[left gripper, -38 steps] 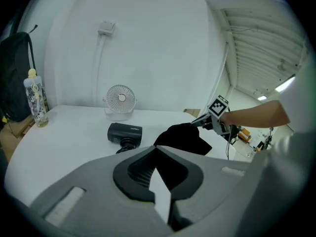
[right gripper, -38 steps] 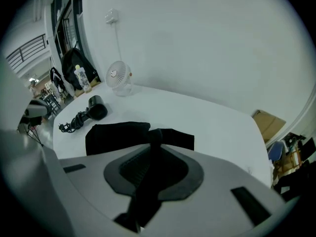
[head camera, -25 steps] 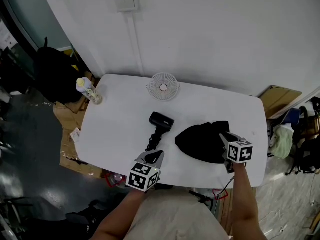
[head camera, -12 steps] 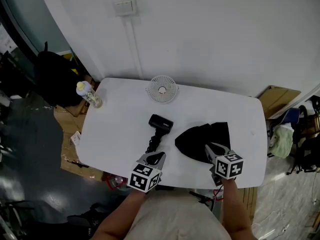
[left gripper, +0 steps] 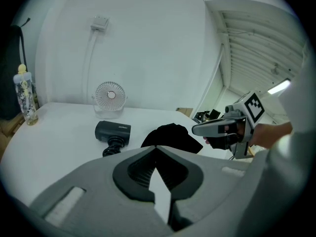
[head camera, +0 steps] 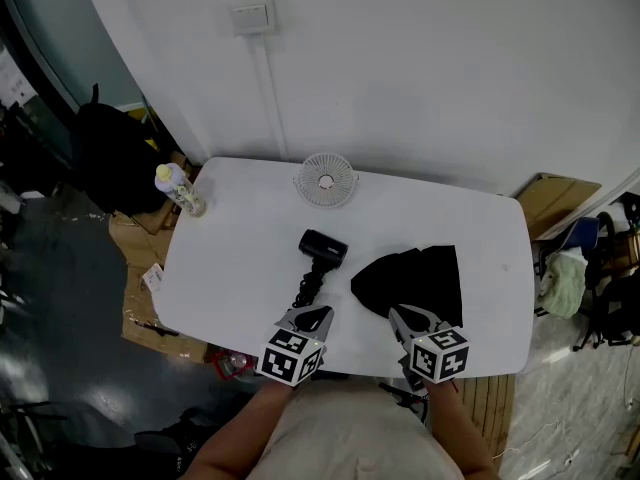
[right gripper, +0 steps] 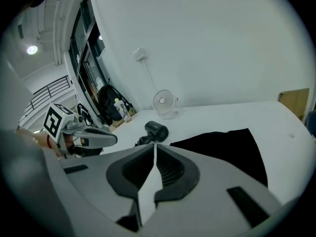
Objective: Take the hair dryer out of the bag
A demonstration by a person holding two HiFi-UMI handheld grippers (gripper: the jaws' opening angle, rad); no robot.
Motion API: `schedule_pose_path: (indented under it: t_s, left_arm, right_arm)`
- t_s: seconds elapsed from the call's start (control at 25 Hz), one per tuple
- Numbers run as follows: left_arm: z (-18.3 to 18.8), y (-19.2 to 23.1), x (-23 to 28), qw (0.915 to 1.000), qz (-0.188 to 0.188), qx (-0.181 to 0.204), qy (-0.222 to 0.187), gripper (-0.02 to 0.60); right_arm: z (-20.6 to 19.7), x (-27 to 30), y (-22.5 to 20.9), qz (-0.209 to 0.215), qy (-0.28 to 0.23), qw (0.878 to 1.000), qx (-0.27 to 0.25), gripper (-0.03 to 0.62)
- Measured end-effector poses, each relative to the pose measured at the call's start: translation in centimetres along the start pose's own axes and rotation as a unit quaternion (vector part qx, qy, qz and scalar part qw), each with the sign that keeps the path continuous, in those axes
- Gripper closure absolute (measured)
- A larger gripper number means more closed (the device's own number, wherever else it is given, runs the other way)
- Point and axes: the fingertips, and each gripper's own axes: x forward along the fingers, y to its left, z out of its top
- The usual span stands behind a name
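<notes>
The black hair dryer (head camera: 322, 248) lies on the white table (head camera: 240, 238) outside the bag, its coiled cord (head camera: 305, 288) trailing toward me. The black bag (head camera: 415, 280) lies flat to its right. My left gripper (head camera: 317, 314) hovers at the near edge just behind the cord, shut and empty. My right gripper (head camera: 396, 314) is at the near edge in front of the bag; its jaws have just been closing with nothing between them and now stand shut. From the left gripper view, the dryer (left gripper: 112, 131) and bag (left gripper: 170, 135) lie ahead. The right gripper view shows the dryer (right gripper: 156, 131) and bag (right gripper: 224, 143).
A small white fan (head camera: 325, 180) stands at the table's far edge. A bottle (head camera: 178, 188) stands at the far left corner. Dark bags and clutter sit on the floor to the left, and boxes and bags to the right.
My right gripper has moved left and back toward me, off the bag's right side to the near edge. The bag, the dryer and the left gripper have stayed put.
</notes>
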Motion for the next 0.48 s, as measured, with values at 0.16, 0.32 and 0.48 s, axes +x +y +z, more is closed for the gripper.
schedule_pose_path:
  t_s: [0.16,0.32,0.48]
  left_arm:
    - [0.0,-0.3,0.0,1.0,-0.004,0.002,0.0,0.572]
    - [0.0,-0.8,0.1,0.9999,-0.01,0.007,0.0,0.572]
    - [0.0,-1.5,0.1,0.9998,-0.017,0.012,0.002,0.572]
  right_arm:
    - [-0.5,0.3,2.0,0.017,0.005,1.0,-0.005,0.569]
    - [-1.2,0.4,3.0,0.024,0.011,1.0,-0.006,0.571]
    - [-1.8,0.0,4.0,0.033,0.014,0.999,0.002,0.572]
